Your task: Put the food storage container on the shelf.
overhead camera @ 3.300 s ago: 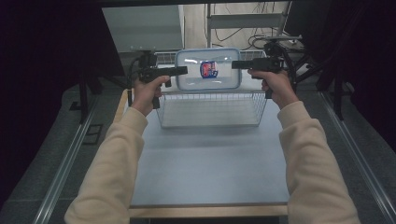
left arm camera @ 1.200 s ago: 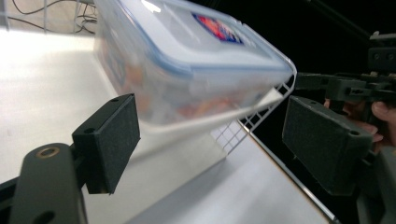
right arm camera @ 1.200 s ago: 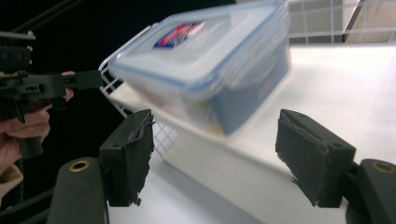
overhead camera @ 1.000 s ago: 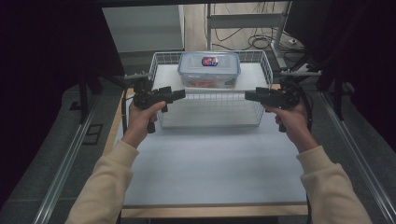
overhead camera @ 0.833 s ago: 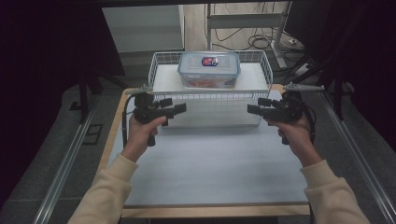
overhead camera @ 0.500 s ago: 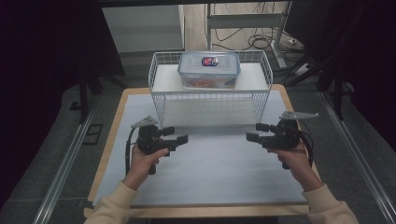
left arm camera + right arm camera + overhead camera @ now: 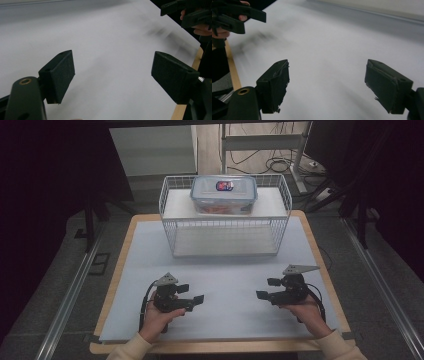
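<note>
Low over the near half of a white-covered wooden table (image 7: pixel 225 270), 2 black hand-held grippers facing each other, well apart. Left gripper (image 7: pixel 192 295) with jaws spread wide, nothing between them, just above the bare white sheet. Right gripper (image 7: pixel 266 289) likewise wide apart and empty, jaws having just been opening further. Farther back, a white wire basket (image 7: pixel 170 227) holding a clear plastic lidded food container (image 7: pixel 223 195) on its upper shelf, well away from both grippers.
</note>
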A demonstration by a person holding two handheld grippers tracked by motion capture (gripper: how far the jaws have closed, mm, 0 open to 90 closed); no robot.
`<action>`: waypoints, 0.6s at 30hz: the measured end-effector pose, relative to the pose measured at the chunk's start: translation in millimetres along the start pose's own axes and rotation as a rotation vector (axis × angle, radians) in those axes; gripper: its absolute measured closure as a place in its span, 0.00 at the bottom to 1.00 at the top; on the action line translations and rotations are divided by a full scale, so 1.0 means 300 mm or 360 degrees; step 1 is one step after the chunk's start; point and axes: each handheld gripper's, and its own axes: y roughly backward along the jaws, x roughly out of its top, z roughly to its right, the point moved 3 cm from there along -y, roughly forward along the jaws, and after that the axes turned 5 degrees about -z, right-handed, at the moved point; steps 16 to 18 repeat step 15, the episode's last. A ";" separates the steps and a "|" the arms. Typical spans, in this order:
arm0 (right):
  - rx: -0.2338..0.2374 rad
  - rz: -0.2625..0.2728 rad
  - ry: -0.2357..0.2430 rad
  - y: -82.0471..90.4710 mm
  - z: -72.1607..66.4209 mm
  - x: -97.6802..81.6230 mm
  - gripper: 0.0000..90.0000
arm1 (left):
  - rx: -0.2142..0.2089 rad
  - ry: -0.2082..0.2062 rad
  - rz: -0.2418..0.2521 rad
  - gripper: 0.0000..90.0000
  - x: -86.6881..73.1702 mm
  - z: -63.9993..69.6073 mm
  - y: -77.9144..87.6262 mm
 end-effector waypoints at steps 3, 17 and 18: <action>-0.0011 0.0012 -0.0001 0.001 0.002 -0.002 0.22 | 0.0020 -0.0008 -0.0003 0.20 -0.007 0.002 -0.004; -0.0170 0.0069 0.0055 0.012 0.006 -0.007 0.15 | 0.0112 -0.0095 0.0007 0.19 -0.025 -0.017 -0.007; -0.0170 0.0069 0.0055 0.012 0.006 -0.007 0.15 | 0.0112 -0.0095 0.0007 0.19 -0.025 -0.017 -0.007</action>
